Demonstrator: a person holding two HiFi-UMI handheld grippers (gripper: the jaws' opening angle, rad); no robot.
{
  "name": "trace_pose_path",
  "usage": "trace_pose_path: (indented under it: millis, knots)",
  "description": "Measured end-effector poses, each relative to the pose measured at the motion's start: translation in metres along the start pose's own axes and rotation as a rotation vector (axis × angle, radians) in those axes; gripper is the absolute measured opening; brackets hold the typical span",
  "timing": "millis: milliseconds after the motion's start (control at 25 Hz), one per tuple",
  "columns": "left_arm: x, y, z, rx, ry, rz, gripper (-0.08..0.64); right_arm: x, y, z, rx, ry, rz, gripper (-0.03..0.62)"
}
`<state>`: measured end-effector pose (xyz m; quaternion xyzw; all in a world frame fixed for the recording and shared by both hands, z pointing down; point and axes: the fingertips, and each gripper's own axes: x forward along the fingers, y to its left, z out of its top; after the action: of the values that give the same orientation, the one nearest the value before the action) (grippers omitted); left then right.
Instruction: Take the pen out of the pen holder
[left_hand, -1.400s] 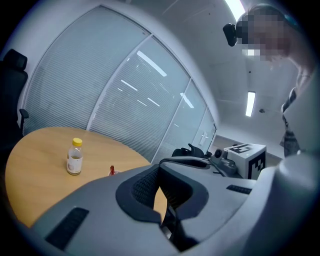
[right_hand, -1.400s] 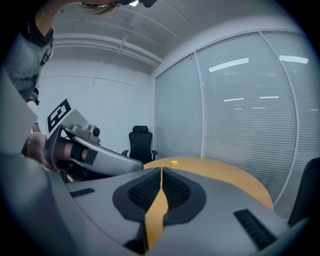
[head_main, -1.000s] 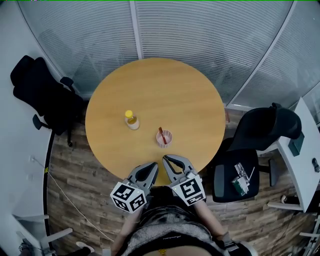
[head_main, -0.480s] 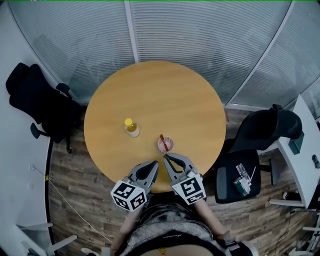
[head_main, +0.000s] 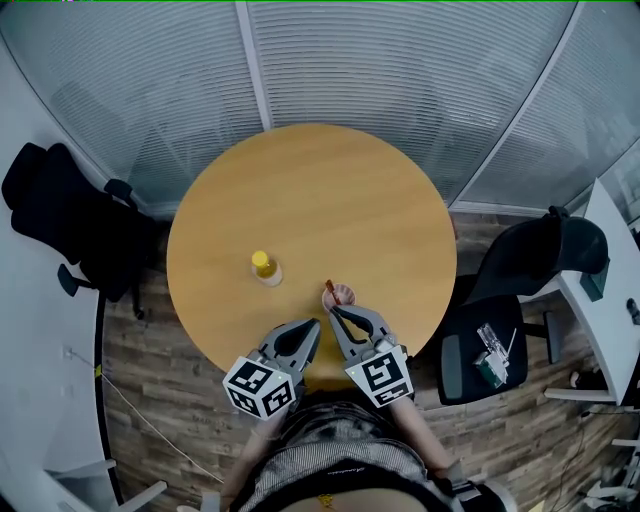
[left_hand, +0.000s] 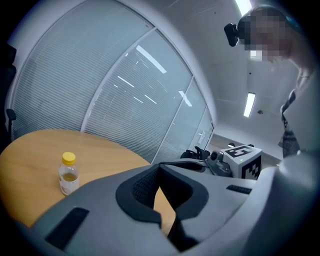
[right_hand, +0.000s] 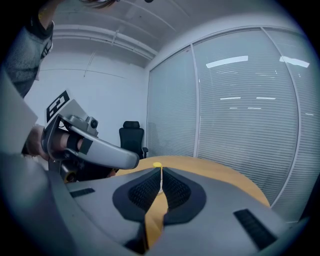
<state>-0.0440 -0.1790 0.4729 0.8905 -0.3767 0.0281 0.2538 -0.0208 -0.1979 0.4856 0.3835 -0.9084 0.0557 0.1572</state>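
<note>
A small pink pen holder (head_main: 340, 296) stands near the front edge of the round wooden table (head_main: 320, 200). A red pen (head_main: 327, 287) sticks up out of it. My right gripper (head_main: 334, 312) is shut on nothing, its tips just in front of the holder. To its left, over the table's front edge, my left gripper (head_main: 313, 325) is also shut and holds nothing. Neither gripper view shows the holder or the pen. The left gripper (left_hand: 160, 167) looks across the table. The right gripper (right_hand: 161, 172) points toward a yellow-capped bottle.
A small bottle with a yellow cap (head_main: 264, 267) (left_hand: 68, 173) stands on the table left of the holder. Black office chairs stand at the left (head_main: 60, 215) and right (head_main: 545, 262). A white desk (head_main: 612, 300) is at the far right. Blind-covered glass walls curve behind.
The view has shifted forward over the table. Both grippers now sit closer to the pen holder, and the right gripper's tips have come up against its near side.
</note>
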Motion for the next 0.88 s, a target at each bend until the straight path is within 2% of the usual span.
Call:
trace_pose_path:
  millis: [360,880]
  knots:
    - [0.006,0.014,-0.001,-0.030,0.016,-0.010,0.003,0.022,-0.019,-0.021,0.012,0.067,-0.057,0.023]
    - [0.011,0.031,-0.001,-0.051,0.022,0.009,0.003,0.054,-0.037,-0.065,-0.051,0.197,-0.049,0.025]
